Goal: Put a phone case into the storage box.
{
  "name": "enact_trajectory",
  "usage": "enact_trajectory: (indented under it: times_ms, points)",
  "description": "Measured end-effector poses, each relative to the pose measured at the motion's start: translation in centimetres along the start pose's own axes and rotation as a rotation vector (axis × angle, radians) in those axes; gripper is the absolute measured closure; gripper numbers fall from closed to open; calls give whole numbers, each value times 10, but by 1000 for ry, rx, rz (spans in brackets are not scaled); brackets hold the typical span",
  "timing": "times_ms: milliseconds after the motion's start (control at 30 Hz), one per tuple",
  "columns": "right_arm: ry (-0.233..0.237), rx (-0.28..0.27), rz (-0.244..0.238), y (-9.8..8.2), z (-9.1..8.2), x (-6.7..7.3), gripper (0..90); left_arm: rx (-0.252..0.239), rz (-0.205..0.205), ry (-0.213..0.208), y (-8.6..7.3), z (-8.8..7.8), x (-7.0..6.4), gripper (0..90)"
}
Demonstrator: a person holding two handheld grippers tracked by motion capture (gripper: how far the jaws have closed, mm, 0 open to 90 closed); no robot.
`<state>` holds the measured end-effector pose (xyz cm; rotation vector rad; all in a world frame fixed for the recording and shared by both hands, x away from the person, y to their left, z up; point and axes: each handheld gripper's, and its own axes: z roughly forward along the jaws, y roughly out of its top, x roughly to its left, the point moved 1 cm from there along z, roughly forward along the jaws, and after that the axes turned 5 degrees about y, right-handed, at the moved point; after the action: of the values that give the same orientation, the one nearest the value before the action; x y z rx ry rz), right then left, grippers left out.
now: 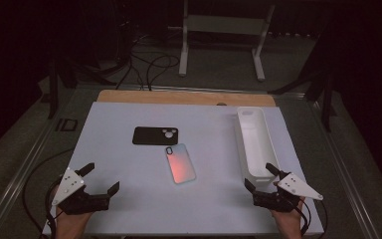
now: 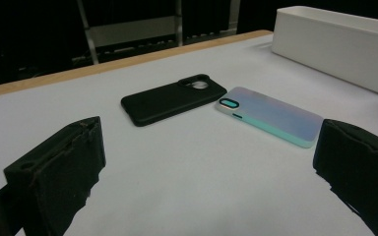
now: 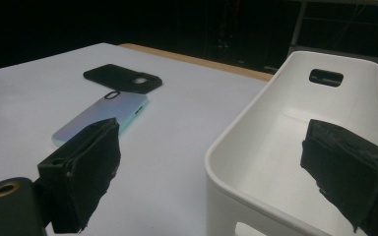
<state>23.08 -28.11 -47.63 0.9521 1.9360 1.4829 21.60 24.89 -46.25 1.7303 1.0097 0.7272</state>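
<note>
High view, left claw: the left claw sits at the near left corner of the white table, jaws spread wide, holding nothing.
High view, right claw: the right claw sits at the near right side, jaws spread wide, holding nothing, right by the near end of the white bin.
High view, phone cases: the black phone case lies flat in the middle of the table. The shiny phone case lies just in front of it. Both are well apart from the two claws, between them and farther back.
High view, bin: the bin is long and stands on the right side of the table. It looks empty.
Left claw view, phone cases: the black phone case and the shiny phone case lie ahead of the spread jaws, close together.
Left claw view, bin: the white bin stands far off at the right.
Right claw view, bin: the white bin is right in front, and one jaw is over its open top. Nothing lies in the part that shows.
Right claw view, phone cases: the shiny phone case and the black phone case lie off to the left, past the other jaw.
</note>
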Motion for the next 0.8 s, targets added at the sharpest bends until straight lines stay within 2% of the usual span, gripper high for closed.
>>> enact_trajectory:
  times_ms: [400, 600, 633, 800]
  points:
    - [-9, 7, 4, -2, 2, 0, 77, 24, -9, -7, 10, 6, -4, 8]
    - [-11, 4, 7, -2, 2, -1, 78, 31, 2, -21, 18, 14, -9, 8]
    - [-11, 4, 7, -2, 2, -1, 77, 31, 14, -25, 22, 20, -13, 8]
    - [-15, 9, 6, -2, 2, -1, 78, 42, 14, -35, 26, 30, -17, 1]
